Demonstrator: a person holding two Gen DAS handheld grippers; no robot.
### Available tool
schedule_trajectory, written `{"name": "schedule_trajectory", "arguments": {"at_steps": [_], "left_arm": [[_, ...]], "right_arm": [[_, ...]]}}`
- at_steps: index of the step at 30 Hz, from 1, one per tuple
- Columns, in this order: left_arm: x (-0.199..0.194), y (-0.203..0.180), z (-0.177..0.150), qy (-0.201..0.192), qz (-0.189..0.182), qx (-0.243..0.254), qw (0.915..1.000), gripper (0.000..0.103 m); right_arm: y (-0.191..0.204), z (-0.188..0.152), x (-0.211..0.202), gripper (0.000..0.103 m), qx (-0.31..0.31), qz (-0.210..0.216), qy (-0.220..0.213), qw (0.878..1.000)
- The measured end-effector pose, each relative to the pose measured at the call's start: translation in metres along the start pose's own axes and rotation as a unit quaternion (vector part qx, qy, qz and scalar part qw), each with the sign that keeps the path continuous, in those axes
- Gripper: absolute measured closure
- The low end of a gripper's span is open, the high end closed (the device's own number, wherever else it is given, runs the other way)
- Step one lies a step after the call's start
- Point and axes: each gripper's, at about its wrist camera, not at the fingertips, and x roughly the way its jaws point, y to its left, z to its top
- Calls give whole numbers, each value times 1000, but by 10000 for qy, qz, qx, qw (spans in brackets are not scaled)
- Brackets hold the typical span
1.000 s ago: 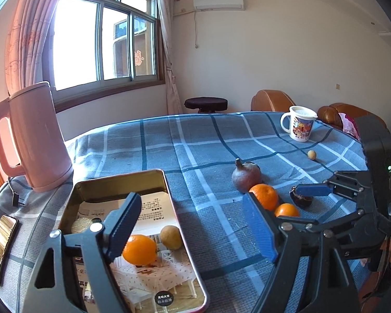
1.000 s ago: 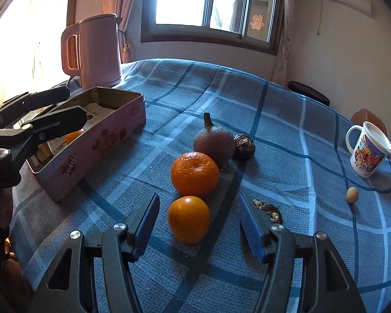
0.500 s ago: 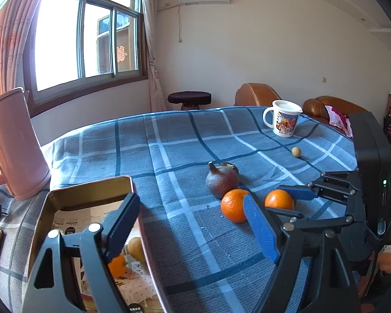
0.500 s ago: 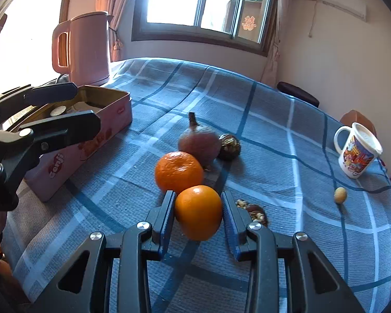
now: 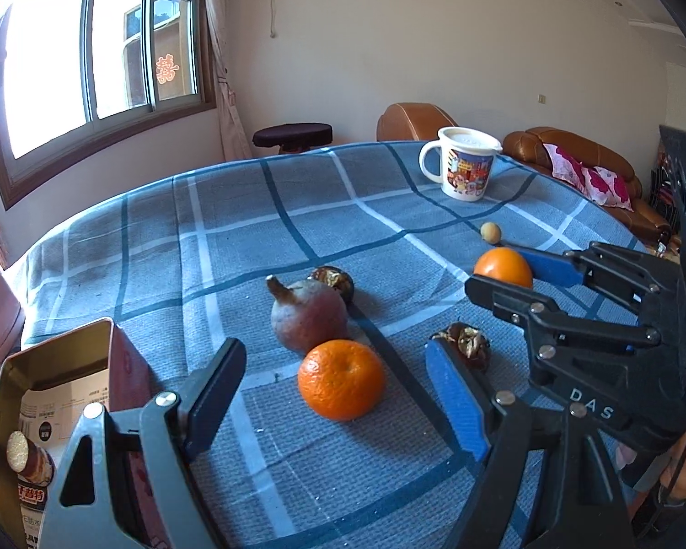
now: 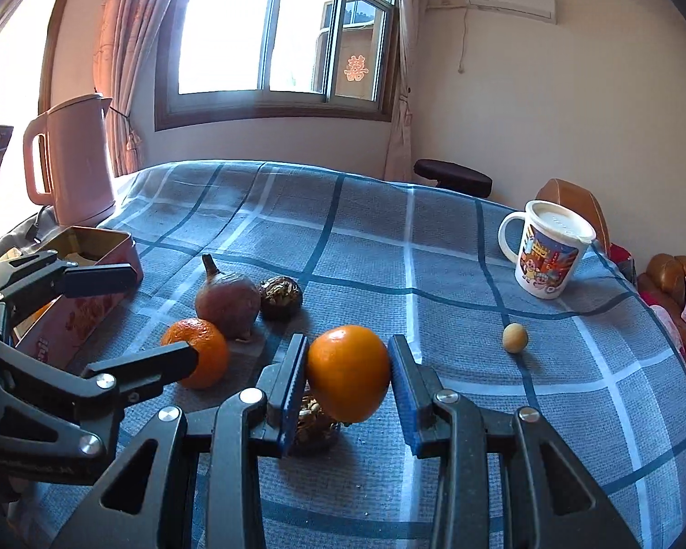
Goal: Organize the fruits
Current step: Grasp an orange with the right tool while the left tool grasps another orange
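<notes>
Right claw [image 6: 347, 382] (tilted down) around lifted orange [image 6: 348, 373]

You're clearly in someone's living room: a table [image 6: 434, 238] with a blue plaid cloth, brown leather sofas [image 5: 585, 160] just behind it, curtains [image 6: 119, 59] by the window [image 6: 274, 32] past its far edge, an air conditioner [image 6: 507, 0] high on the wall above.
</notes>
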Motion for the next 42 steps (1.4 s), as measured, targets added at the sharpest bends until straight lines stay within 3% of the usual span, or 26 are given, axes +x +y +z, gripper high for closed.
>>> {"name": "schedule_trajectory", "arguments": {"at_steps": [9, 17, 23, 26, 33, 36, 38, 42], "left_arm": [[24, -1, 3, 374, -261, -135, 9989, 34], [31, 7, 4, 448, -336, -322, 9979, 62], [30, 8, 4, 455, -310, -316, 9980, 62], [33, 9, 4, 497, -191, -366, 9979, 49], [46, 9, 5, 781, -397, -376, 9954, 37], [43, 7, 5, 729, -416, -323, 9959, 43], [41, 4, 5, 696, -518, -271, 9959, 57], [37, 0, 4, 642, -472, -153, 9967, 57]], "right_arm": [[-3, -1, 0, 66, 64, 60, -27, 10000], [-4, -2, 0, 66, 79, 89, -31, 9999], [-2, -2, -2, 66, 58, 80, -74, 9999], [-2, -2, -2, 66, 61, 87, -81, 9999], [-3, -2, -3, 66, 89, 116, -90, 9999], [-3, -2, -3, 66, 107, 122, -101, 9998], [-3, -1, -4, 66, 114, 129, -108, 9998], [-3, -1, -4, 66, 112, 131, -129, 9998]]}}
